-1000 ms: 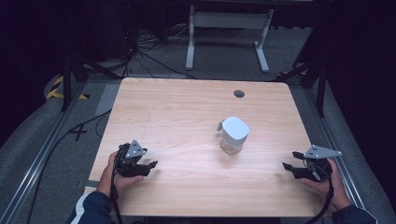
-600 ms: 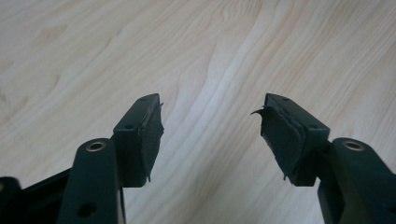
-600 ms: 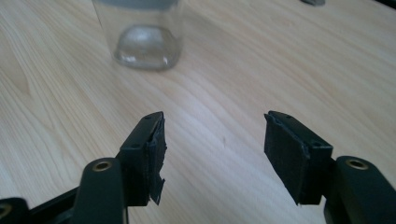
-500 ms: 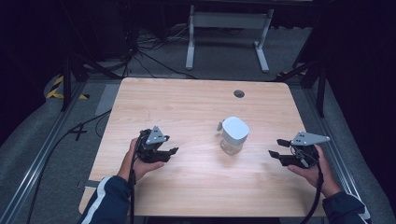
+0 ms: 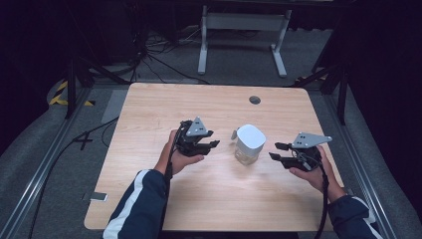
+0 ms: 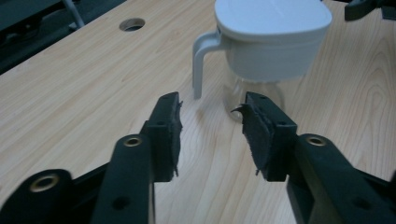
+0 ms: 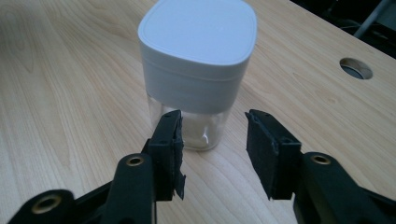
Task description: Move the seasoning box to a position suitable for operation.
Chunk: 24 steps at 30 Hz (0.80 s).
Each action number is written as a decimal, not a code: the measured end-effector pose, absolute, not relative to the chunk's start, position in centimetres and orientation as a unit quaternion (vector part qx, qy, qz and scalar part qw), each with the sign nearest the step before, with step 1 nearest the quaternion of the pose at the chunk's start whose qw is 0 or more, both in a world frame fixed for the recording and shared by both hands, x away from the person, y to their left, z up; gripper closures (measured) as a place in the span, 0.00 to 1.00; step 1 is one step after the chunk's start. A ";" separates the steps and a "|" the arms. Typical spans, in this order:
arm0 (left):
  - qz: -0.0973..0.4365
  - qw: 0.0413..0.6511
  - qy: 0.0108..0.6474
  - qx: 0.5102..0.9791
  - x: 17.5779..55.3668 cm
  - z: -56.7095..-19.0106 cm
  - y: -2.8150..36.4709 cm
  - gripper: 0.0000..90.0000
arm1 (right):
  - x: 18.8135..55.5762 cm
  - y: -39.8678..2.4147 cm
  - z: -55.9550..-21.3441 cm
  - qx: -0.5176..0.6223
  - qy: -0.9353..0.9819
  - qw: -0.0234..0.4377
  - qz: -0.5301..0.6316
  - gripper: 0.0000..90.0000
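Note:
A clear jar with a white lid and a small side handle [image 5: 249,144] stands upright near the middle of the wooden table [image 5: 149,109]. My left gripper [image 5: 215,143] is just left of it, open and empty. In the left gripper view the jar [image 6: 271,44] is close ahead, its handle [image 6: 201,63] facing the open jaws of the gripper [image 6: 212,128]. My right gripper [image 5: 275,152] sits just right of the jar, open, empty. In the right gripper view the jar [image 7: 198,65] stands right beyond that gripper [image 7: 214,149].
A round cable hole [image 5: 255,100] lies in the table's far side. A white metal stand [image 5: 244,30] is on the floor behind the table, with cables [image 5: 149,59] around it. Dark rails run along both table sides.
Both grippers have moved forward and inward from the table's near corners toward the jar, and now flank it closely. The jar has not moved.

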<state>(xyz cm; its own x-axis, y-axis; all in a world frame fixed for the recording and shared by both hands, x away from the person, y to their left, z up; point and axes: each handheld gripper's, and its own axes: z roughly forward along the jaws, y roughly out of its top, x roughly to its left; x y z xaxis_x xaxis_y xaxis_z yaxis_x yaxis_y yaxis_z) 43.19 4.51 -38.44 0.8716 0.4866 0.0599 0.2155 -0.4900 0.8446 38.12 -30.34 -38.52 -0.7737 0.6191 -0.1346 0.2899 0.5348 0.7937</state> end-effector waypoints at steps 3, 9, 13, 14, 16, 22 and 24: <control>0.154 0.462 0.200 0.850 43.8 -37.9 3.4 0.71 | 38.4 -29.9 -38.4 0.261 0.852 0.203 0.407 0.70; 0.156 0.472 0.196 0.846 45.0 -37.4 1.1 0.83 | 38.4 -29.3 -38.9 0.251 0.858 0.198 0.401 0.79; 0.161 0.474 0.191 0.844 45.7 -37.4 -0.4 0.90 | 38.5 -29.3 -39.1 0.250 0.860 0.197 0.398 0.81; 0.161 0.474 0.190 0.844 45.9 -37.3 -0.6 0.91 | 38.5 -29.3 -39.1 0.250 0.861 0.196 0.397 0.80; 0.156 0.479 0.192 0.842 46.3 -37.3 -1.0 0.93 | 38.5 -29.3 -39.2 0.251 0.860 0.196 0.398 0.79; 0.152 0.487 0.189 0.839 46.7 -37.3 -2.2 0.96 | 38.5 -29.4 -39.2 0.255 0.858 0.198 0.400 0.75; 0.149 0.486 0.189 0.840 46.7 -37.4 -2.6 0.97 | 38.5 -29.4 -39.2 0.256 0.857 0.200 0.399 0.74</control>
